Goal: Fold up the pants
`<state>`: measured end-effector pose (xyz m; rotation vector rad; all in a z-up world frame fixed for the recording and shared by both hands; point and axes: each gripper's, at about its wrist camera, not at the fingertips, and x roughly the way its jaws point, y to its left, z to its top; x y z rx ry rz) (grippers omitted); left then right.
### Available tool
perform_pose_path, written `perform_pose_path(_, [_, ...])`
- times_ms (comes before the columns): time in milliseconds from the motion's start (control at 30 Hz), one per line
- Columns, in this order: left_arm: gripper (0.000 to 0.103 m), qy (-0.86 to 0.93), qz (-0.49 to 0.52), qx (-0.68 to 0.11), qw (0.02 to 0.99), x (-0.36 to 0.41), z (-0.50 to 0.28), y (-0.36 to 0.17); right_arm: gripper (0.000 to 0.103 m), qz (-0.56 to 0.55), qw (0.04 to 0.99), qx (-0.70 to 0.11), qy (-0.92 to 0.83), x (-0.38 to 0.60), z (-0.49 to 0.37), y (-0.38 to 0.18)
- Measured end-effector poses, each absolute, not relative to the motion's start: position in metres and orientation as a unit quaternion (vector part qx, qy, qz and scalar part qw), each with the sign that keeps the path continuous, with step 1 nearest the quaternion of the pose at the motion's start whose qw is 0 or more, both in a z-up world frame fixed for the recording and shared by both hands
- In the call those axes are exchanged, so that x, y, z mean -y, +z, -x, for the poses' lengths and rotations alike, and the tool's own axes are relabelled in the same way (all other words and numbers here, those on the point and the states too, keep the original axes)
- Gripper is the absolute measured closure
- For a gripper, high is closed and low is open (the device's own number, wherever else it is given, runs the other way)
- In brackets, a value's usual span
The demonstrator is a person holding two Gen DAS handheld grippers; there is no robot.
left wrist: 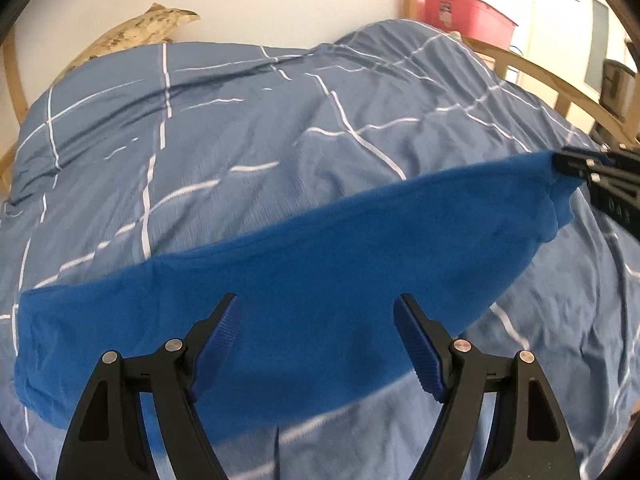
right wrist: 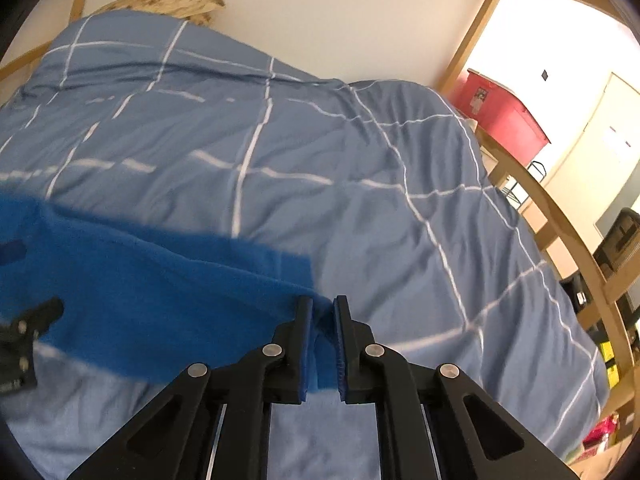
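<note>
Two handheld grippers are working over a bed (left wrist: 240,128) covered by a blue-grey checked duvet. Bright blue pants (left wrist: 320,280) are lying across its near part. On the left, the left gripper (left wrist: 318,312) is hovering above them, jaws spread and empty. On the right, the right gripper (right wrist: 323,308) is clenching the pants' right end.

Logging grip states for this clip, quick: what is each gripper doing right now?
Left gripper: open, jaws apart above the blue pants, gripping nothing.
Right gripper: shut on one end of the blue pants.
</note>
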<state>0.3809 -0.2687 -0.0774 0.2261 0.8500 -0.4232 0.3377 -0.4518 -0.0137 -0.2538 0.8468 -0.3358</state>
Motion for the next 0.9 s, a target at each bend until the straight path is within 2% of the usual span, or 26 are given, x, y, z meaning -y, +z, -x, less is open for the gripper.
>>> perform_pose_path(133, [0.025,-0.192,-0.109,-0.407,0.886,0.277,-0.396,-0.084,0.094,0.117,0.889,-0.411,-0.165,0.465,-0.372,-0.016])
perform_pose_path(567, [0.025,-0.167,-0.135,-0.384,0.898,0.283,-0.404,-0.103,0.093,0.111,0.857,-0.464,-0.194,0.481,-0.438,-0.078])
perform_pose_path(600, [0.025,-0.169,-0.135,-0.384,0.898,0.281,-0.404,-0.102,0.086,0.114,0.855,-0.466,-0.197,0.479,-0.438,-0.080])
perform_pose_path(633, [0.025,-0.170,-0.135,-0.384,0.897,0.279,-0.403,-0.100,0.072,0.115,0.853,-0.468,-0.200,0.477,-0.438,-0.080])
perform_pose_path(700, [0.025,-0.174,-0.134,-0.382,0.898,0.270,-0.402,-0.093,0.061,0.101,0.858,-0.466,-0.192,0.472,-0.431,-0.076])
perform_pose_path(900, [0.025,-0.201,-0.139,-0.374,0.895,0.217,-0.399,-0.060,0.061,0.094,0.878,-0.446,-0.147,0.420,-0.401,-0.047])
